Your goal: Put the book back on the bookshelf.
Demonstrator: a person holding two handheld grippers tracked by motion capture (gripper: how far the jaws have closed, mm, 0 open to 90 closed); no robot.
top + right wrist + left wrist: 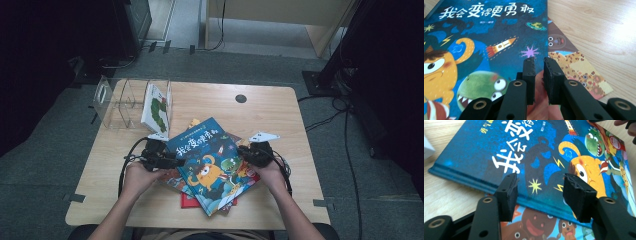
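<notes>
Blue covers most of your working spot: the blue book lies flat on top of a loose pile of books, near the front edge of the wooden table. Your left gripper sits over the book's left edge with its jaws well apart and nothing pressed between them. Your right gripper is at the book's right edge, jaws nearly together with only a thin gap; I cannot tell whether they pinch the cover. A brown patterned book pokes out beneath on that side. Toward the table's back left corner stands a clear rack holding one white book.
</notes>
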